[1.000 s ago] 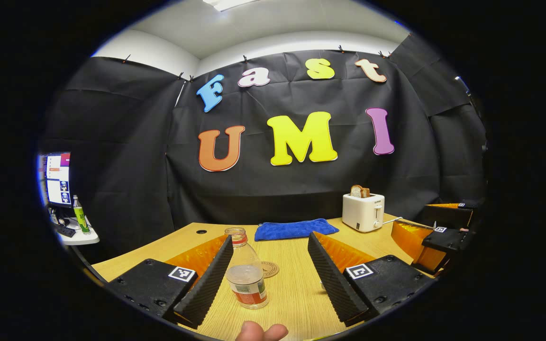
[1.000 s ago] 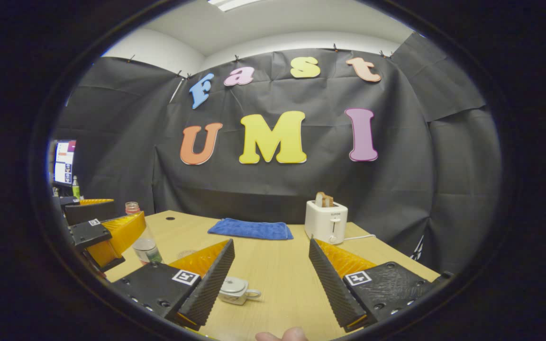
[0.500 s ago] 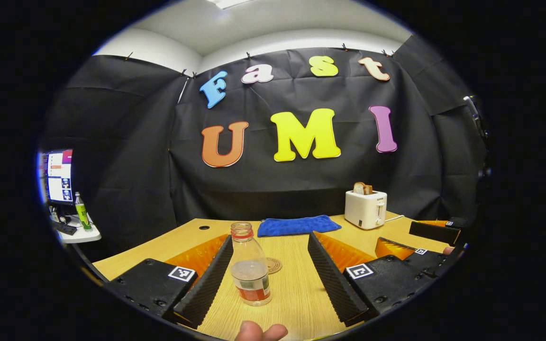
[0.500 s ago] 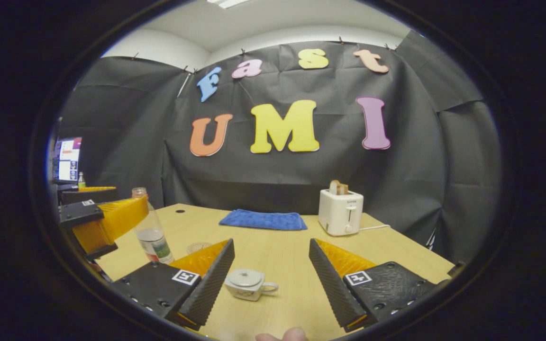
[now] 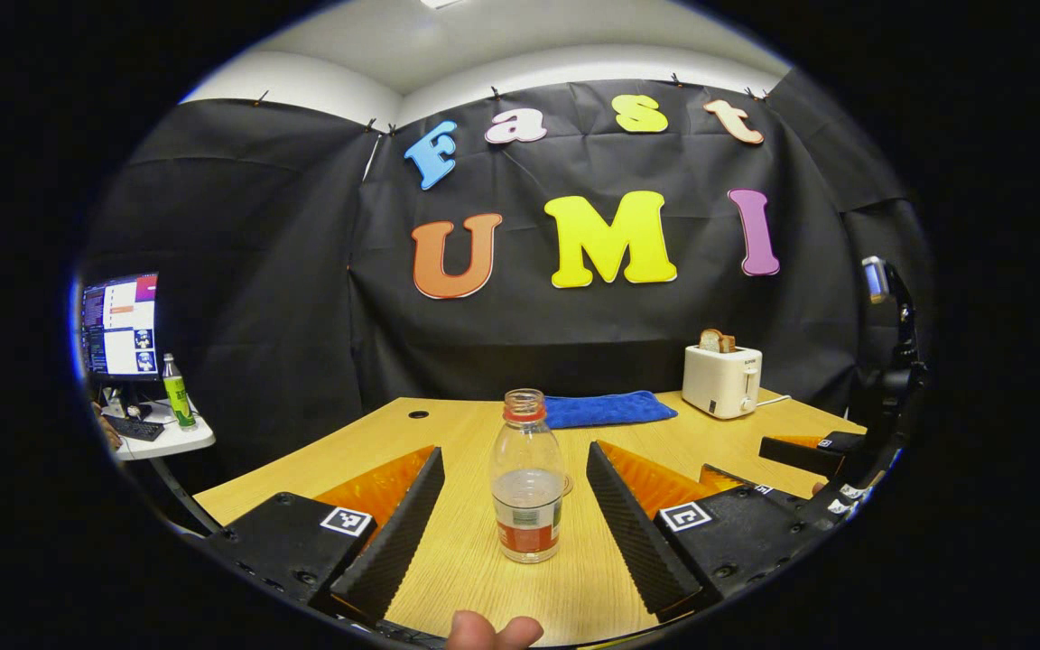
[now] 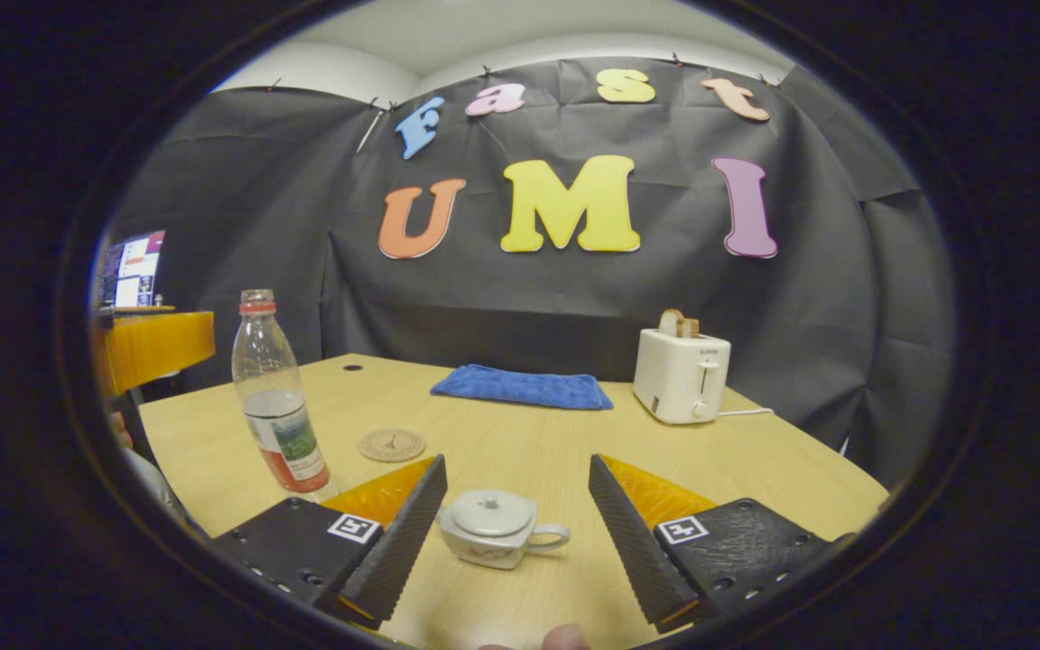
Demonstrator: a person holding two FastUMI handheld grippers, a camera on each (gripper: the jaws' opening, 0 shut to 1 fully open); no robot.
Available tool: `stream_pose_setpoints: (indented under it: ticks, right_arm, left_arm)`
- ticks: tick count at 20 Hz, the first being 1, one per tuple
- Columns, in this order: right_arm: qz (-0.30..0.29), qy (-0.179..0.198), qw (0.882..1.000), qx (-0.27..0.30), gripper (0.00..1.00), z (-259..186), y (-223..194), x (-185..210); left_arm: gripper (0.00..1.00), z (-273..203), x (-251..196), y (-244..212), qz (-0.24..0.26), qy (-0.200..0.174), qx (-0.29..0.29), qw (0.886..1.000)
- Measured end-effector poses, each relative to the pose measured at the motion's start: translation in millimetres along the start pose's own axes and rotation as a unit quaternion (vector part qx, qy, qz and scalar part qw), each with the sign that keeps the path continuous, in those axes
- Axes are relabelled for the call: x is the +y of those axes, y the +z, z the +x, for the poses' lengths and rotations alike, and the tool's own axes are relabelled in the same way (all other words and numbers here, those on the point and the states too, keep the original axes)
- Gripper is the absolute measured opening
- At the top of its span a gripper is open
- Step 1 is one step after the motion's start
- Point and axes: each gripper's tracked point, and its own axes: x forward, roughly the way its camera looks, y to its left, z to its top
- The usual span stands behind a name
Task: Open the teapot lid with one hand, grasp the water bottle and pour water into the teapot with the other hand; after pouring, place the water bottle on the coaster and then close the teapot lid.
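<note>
A clear uncapped water bottle (image 5: 529,492), about a third full, stands upright on the wooden table (image 5: 448,424). My left gripper (image 5: 515,451) is open, and the bottle stands between its fingers, touching neither. The right gripper view has the bottle (image 6: 274,406) at the left, with the round coaster (image 6: 392,444) just beyond it. A small white teapot (image 6: 495,533) with its lid (image 6: 488,513) on sits low between the fingers of my open right gripper (image 6: 516,462), handle pointing right. The left gripper (image 6: 157,348) shows at that view's left edge.
A folded blue cloth (image 6: 524,386) lies at the back of the table, and a white toaster (image 6: 681,375) holding bread stands at the back right. A side shelf with a monitor (image 5: 119,327) and a green bottle (image 5: 177,393) is off to the left.
Both grippers have come down and forward. The bottle has gone from beside the left finger to the middle of the left gripper's gap. The teapot sits closer and more central between the right fingers.
</note>
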Motion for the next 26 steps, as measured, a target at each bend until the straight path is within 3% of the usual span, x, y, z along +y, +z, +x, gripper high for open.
stream_pose_setpoints:
  ticks: [7, 13, 14, 16, 17, 18, 20, 22, 26]
  right_arm:
    - [-0.012, 0.000, 0.999, 0.033, 0.92, 24.3, -22.1, 9.7]
    - [-0.020, 0.005, 0.999, 0.035, 0.54, 32.9, -20.3, 16.6]
    - [-0.022, 0.000, 0.999, 0.036, 0.46, 34.3, -19.9, 14.7]
    - [-0.021, -0.004, 0.999, 0.036, 0.22, 34.6, -19.3, 12.5]
    - [-0.019, -0.004, 0.999, 0.041, 0.23, 37.0, -22.8, 13.6]
    - [-0.020, -0.003, 0.999, 0.042, 0.10, 37.7, -22.6, 12.8]
    - [-0.024, 0.004, 0.999, 0.048, 0.10, 31.2, -23.3, 17.1]
    - [-0.033, 0.003, 0.998, 0.046, 0.01, 37.5, -23.6, 16.8]
    - [-0.028, 0.015, 0.999, 0.044, 0.01, 35.7, -18.1, 15.6]
  left_arm:
    - [0.99, 1.5, 14.0, -7.0, 0.010, 0.005, -0.001, 1.000]
    - [1.00, 1.5, 23.9, -14.1, 0.005, 0.014, 0.006, 1.000]
    - [1.00, 1.5, 24.5, -14.1, 0.004, 0.014, 0.006, 1.000]
    - [0.99, 3.5, 25.0, -15.5, 0.002, 0.013, 0.007, 1.000]
    - [0.99, 3.2, 24.6, -15.9, 0.001, 0.011, 0.008, 1.000]
    - [1.00, 4.1, 23.7, -16.3, 0.000, 0.009, 0.008, 1.000]
    - [1.00, 3.9, 20.6, -18.1, -0.003, 0.003, 0.007, 1.000]
    - [1.00, 6.7, 17.0, -23.0, -0.007, -0.004, 0.010, 1.000]
    - [0.99, 9.5, 7.6, -38.8, -0.020, -0.034, 0.024, 0.999]
